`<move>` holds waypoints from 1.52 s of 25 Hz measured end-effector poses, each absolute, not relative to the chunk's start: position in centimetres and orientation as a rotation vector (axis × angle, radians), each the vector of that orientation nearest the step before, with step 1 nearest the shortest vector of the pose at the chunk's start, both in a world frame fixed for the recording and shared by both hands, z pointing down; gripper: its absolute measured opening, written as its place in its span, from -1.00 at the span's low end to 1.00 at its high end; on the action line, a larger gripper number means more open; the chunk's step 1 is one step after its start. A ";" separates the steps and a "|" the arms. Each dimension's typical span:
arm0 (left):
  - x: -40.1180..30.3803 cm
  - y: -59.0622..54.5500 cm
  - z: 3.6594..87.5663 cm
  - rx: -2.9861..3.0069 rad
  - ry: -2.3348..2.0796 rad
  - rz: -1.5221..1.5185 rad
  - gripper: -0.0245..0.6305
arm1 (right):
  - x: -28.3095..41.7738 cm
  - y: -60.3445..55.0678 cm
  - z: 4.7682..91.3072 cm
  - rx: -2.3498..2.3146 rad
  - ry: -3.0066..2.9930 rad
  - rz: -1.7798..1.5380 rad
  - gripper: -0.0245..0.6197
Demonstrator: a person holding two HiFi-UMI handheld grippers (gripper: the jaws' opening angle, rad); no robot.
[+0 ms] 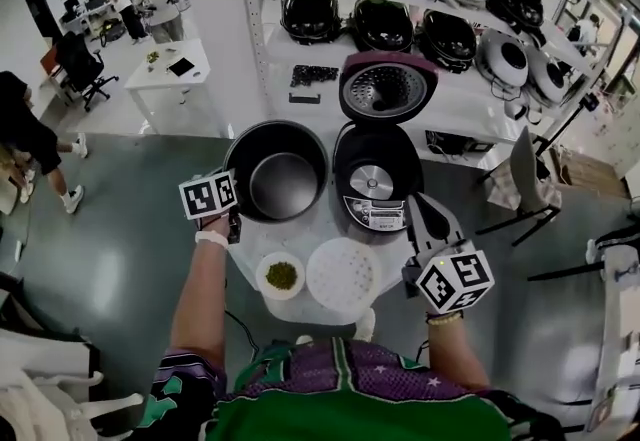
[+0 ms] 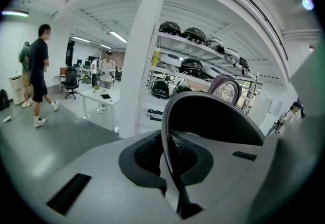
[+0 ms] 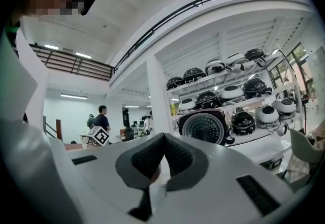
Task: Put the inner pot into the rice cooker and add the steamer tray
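The left gripper (image 1: 230, 212) has its jaws pinched on the thin rim of the inner pot (image 1: 283, 179). In the left gripper view the pads (image 2: 147, 154) press on either side of that dark rim, which rises from between them and arcs up and away to the right, so the pot's body (image 2: 213, 116) hangs ahead of the jaws and to their right. From the head view the pot's empty, dark hollow faces up, and it sits just left of the open rice cooker (image 1: 372, 191), not inside it.

Nearer the person than these jaws, on the small white table (image 1: 310, 229), stands a white bowl (image 1: 281, 275) with something green in it. Just right of the bowl lies the round white steamer tray (image 1: 343, 274), flat on the table in front of the cooker.

The cooker's lid (image 1: 388, 89) stands raised at its back, with its round perforated inner plate showing.

The right gripper (image 1: 420, 204) is just right of the cooker, its jaws pressed together on nothing; in the right gripper view the pads (image 3: 142, 157) meet at their tips, and the raised lid (image 3: 204, 126) shows beyond them and to the right.
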State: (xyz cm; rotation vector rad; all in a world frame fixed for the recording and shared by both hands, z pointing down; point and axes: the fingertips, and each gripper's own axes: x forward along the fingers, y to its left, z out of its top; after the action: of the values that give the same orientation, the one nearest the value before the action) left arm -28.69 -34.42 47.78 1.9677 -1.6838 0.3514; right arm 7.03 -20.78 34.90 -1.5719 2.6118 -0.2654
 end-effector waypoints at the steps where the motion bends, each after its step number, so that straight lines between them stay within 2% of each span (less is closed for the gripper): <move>1: -28.1 -34.9 47.4 1.966 -1.690 0.347 -0.85 | 7.6 -21.2 34.6 -1.561 2.619 -0.257 -0.90; 18: -13.8 -44.2 45.2 2.057 -1.612 0.320 -0.84 | 17.1 -26.8 36.5 -1.573 2.590 -0.338 -0.90; 28: -5.8 -47.9 47.5 2.105 -1.505 0.374 -0.84 | 23.2 -27.9 38.6 -1.676 2.527 -0.400 -0.90; 38: -1.4 -49.1 51.0 2.089 -1.440 0.456 -0.84 | 26.1 -28.6 40.6 -1.722 2.497 -0.457 -0.90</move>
State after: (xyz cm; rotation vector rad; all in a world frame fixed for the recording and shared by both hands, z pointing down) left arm -1.44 -49.11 51.00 2.0891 -1.4398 0.4558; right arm 26.12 -28.64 40.56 -1.7217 2.4971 -0.4571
